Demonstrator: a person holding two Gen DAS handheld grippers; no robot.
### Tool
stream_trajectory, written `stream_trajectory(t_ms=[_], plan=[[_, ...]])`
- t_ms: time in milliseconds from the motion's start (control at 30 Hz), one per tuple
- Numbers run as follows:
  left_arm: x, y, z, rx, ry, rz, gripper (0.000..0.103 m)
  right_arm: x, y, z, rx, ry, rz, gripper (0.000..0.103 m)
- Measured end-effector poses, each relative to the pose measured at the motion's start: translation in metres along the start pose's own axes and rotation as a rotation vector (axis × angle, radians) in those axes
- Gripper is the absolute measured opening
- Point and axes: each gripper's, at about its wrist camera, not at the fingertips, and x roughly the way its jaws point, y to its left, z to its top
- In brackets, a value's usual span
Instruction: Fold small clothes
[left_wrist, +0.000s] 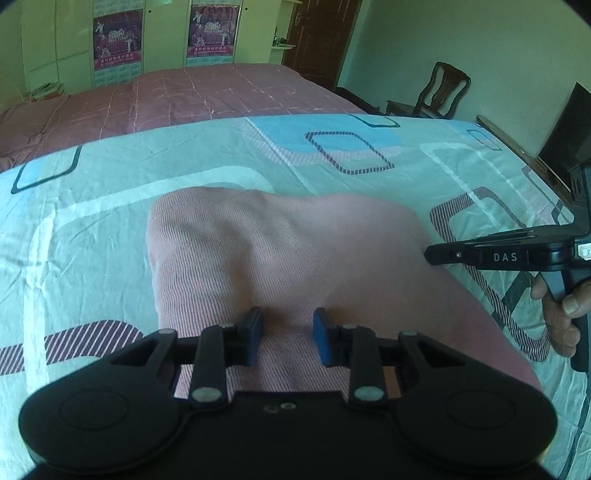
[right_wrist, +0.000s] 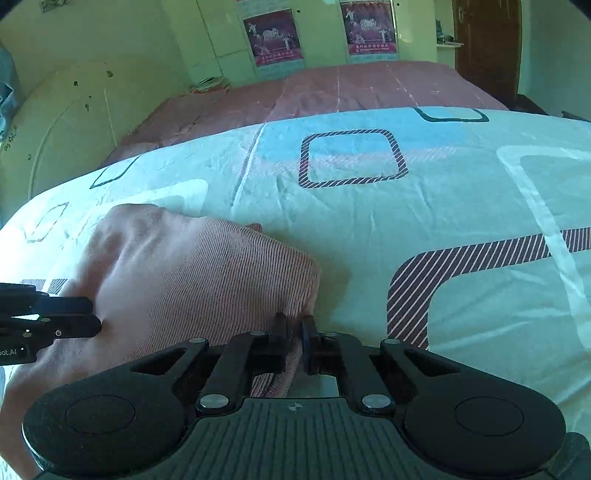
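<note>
Left wrist view: a pink ribbed garment (left_wrist: 280, 258) lies on a bed covered by a pale green sheet (left_wrist: 110, 206) printed with rounded squares. The left tongs (left_wrist: 288, 338) hang just over the garment's near part, blue pads well apart, holding nothing. At the right edge the right tongs (left_wrist: 434, 254), held by a hand (left_wrist: 561, 314), touch the garment's right side; from this angle their gap cannot be judged.

Right wrist view: the right tongs (right_wrist: 294, 332) are closed to a narrow slit on the pink ribbed garment's (right_wrist: 192, 280) near right edge, with cloth bunched between the fingers. The left tongs (right_wrist: 92, 317) reach in from the left, tips pressing the fabric. The sheet (right_wrist: 406, 221) beyond is bare.

This looks like the gripping step before a fold. Next, the left tongs likely need to close on their own edge so both can lift and carry the cloth over evenly.
</note>
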Motion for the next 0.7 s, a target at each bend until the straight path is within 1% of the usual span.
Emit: stream_trajectory(t_ms=[33,67,100,200,267,300,333,400,467,500,567,600,700], plan=[[-0.009,-0.003,-0.004,0.018,-0.017,-0.003,0.029,-0.012,0.003,-0.004,-0.005,-0.019,0.01,0.02],[-0.02,-0.006,-0.01,0.028,-0.036,-0.02,0.029,-0.025,0.007,-0.01,-0.025,-0.037,0.034,0.025],[-0.029,-0.008,-0.017,0.032,-0.05,-0.029,0.029,-0.039,0.013,-0.018,-0.052,-0.045,0.065,0.025],[-0.051,-0.012,-0.045,0.018,-0.05,-0.045,0.029,-0.07,0.03,-0.045,-0.131,-0.047,0.123,0.025],[-0.062,-0.019,-0.06,0.029,-0.048,-0.036,0.029,-0.084,0.043,-0.062,-0.191,-0.051,0.153,0.025],[-0.067,-0.023,-0.065,0.043,-0.053,-0.017,0.029,-0.089,0.051,-0.071,-0.225,-0.049,0.168,0.025],[-0.072,-0.025,-0.07,0.039,-0.054,-0.001,0.029,-0.092,0.059,-0.079,-0.262,-0.042,0.164,0.025],[-0.078,-0.025,-0.076,-0.006,-0.055,-0.001,0.029,-0.091,0.074,-0.095,-0.359,-0.019,0.148,0.025],[-0.08,-0.027,-0.083,-0.011,-0.046,0.007,0.029,-0.087,0.082,-0.107,-0.424,0.002,0.105,0.025],[-0.08,-0.029,-0.085,-0.003,-0.038,0.015,0.029,-0.082,0.083,-0.112,-0.452,0.02,0.069,0.024],[-0.079,-0.032,-0.091,0.01,-0.022,0.024,0.029,-0.072,0.083,-0.121,-0.493,0.052,-0.019,0.007],[-0.078,-0.034,-0.094,0.013,-0.014,0.029,0.029,-0.067,0.078,-0.124,-0.489,0.068,-0.039,0.004],[-0.071,-0.035,-0.111,-0.016,0.012,0.041,0.029,-0.06,0.063,-0.125,-0.421,0.07,-0.017,0.004]])
